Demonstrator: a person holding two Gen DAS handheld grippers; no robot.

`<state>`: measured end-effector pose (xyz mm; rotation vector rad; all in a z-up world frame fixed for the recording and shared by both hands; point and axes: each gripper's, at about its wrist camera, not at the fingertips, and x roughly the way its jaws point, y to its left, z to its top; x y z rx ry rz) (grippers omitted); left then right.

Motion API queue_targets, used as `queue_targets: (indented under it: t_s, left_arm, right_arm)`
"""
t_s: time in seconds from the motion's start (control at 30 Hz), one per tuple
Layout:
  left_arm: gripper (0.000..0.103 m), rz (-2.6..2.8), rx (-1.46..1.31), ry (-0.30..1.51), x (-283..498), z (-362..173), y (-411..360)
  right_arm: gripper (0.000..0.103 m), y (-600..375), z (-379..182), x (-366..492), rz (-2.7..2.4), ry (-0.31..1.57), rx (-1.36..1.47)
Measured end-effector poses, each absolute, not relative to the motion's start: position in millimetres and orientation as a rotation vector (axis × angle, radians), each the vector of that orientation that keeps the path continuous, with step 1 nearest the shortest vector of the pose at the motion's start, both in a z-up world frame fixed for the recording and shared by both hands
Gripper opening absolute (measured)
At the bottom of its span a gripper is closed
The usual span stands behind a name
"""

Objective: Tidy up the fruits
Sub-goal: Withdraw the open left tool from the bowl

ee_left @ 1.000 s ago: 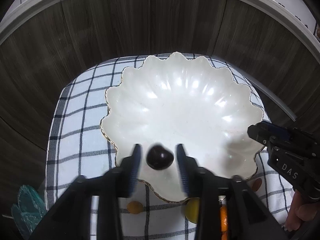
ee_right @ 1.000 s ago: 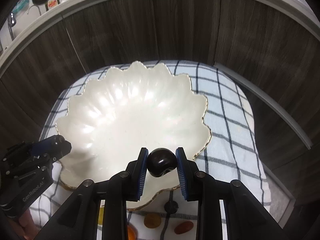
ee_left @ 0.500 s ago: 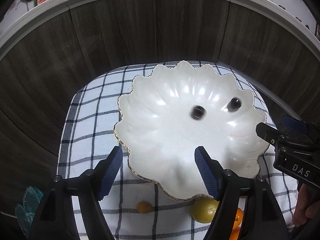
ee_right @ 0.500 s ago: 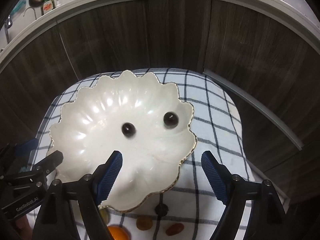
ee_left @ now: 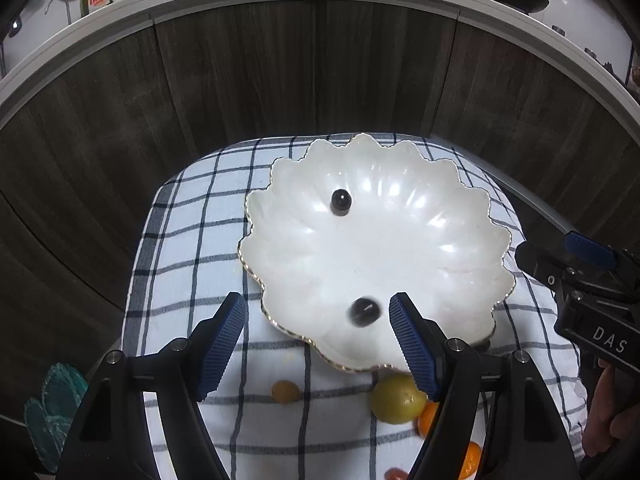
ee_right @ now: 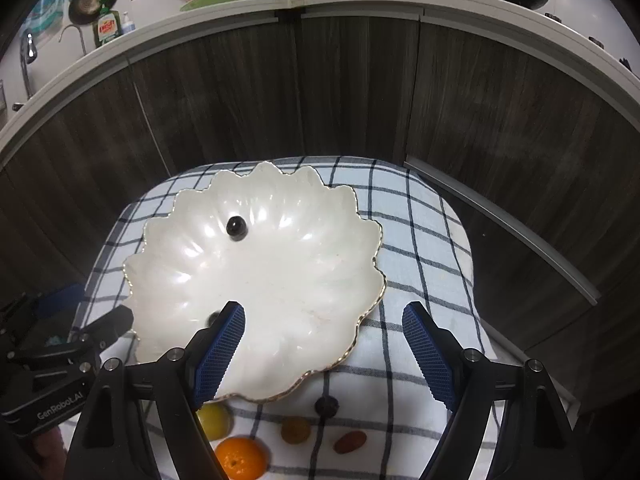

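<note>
A: Between the left tongs (ee_left: pixel 318 344), spread wide and gripping nothing, a dark plum (ee_left: pixel 365 311) sits blurred in the scalloped dish (ee_left: pixel 460 280); another plum (ee_left: pixel 341 201) lies well ahead. Round, smooth, likely to roll!

B: Take one across its middle. Just below the tips waits a lemon (ee_left: pixel 396 398) on the checked cloth (ee_left: pixel 192 240).

A: Beyond the right tongs (ee_right: pixel 323 354), equally wide and empty, the dish's thin rim looks chippable. An orange (ee_right: pixel 240 458) lies below the left pad, with open cloth past the right pad.
</note>
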<state>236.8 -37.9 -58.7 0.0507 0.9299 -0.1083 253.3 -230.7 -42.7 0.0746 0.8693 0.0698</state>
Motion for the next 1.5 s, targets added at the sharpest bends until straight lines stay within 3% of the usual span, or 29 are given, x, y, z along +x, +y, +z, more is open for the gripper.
queue_targets:
  t_s: [0.77, 1.5]
  left_arm:
    - [0.074, -0.155, 0.032, 0.917, 178.2, -44.7, -46.8]
    - [0.074, -0.182, 0.074, 0.913, 129.6, -75.2, -50.0]
  right_arm:
    - [0.082, -238.1, -28.9, 190.7, 0.066, 0.827, 0.085]
    - [0.082, -232.0, -47.0, 135.7, 0.083, 0.811, 0.041]
